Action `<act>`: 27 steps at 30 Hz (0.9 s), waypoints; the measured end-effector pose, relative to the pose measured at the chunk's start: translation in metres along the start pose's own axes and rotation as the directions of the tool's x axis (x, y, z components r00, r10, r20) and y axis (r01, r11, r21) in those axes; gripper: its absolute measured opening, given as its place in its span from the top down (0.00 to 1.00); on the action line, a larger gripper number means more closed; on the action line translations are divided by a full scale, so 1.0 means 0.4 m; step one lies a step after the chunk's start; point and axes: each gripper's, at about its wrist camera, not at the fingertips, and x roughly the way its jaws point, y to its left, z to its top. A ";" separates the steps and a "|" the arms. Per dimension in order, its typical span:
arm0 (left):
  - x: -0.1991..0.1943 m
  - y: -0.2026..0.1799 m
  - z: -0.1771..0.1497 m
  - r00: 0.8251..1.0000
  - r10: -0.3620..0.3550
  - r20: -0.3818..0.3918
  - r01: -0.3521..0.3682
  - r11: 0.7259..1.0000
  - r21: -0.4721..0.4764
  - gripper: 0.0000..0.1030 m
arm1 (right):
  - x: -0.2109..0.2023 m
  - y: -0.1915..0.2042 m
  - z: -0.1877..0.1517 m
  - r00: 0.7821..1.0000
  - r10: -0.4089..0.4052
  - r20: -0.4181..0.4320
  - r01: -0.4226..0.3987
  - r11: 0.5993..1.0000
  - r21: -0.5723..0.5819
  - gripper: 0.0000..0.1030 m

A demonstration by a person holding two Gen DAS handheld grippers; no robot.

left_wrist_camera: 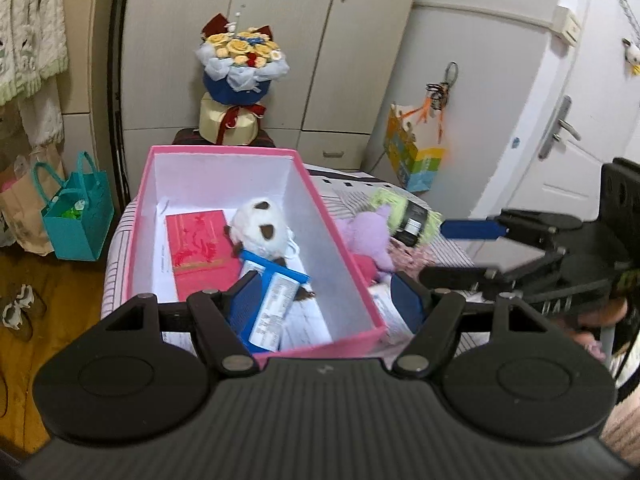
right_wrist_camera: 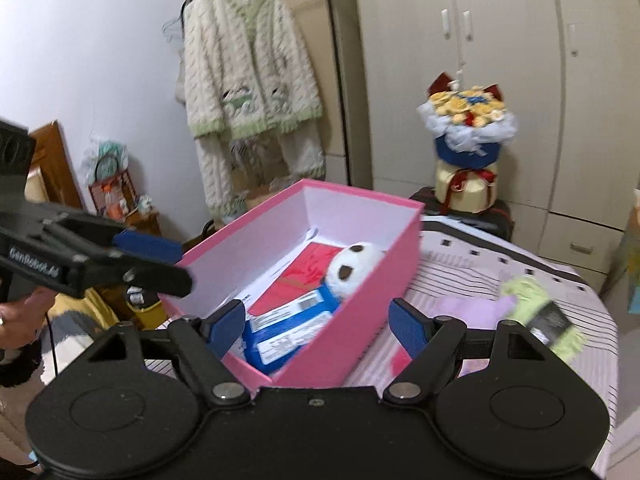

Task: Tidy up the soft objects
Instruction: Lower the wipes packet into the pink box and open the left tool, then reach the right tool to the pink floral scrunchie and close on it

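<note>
Pink cardboard box (left_wrist_camera: 344, 248) already holds white plush panda (left_wrist_camera: 262, 230); purple plush toy (left_wrist_camera: 370, 236) and green yarn skein (left_wrist_camera: 404, 216) left on bed; my left fingers (left_wrist_camera: 326, 300) and right fingers (right_wrist_camera: 318, 326) spread apart, empty.

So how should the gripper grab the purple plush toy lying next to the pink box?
Probably pinch the purple plush toy across its soft, rounded middle, coming down from above. It lies flat on the bed, close against the pink box, so a sideways approach looks blocked.

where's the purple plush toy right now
The purple plush toy lies on the striped bedcover, just outside the pink box's right wall in the left wrist view, next to the green yarn skein.
</note>
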 end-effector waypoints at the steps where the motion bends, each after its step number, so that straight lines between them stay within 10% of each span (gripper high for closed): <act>1: -0.006 -0.011 -0.005 1.000 -0.003 -0.001 0.003 1.000 0.008 0.32 | -0.022 -0.008 -0.006 1.000 -0.007 0.010 0.007 1.000 0.008 0.20; 27: 0.138 -0.335 -0.135 0.997 -0.066 -0.038 0.071 0.985 0.160 0.34 | -0.192 -0.221 -0.181 0.989 -0.069 0.127 0.060 0.996 0.073 0.20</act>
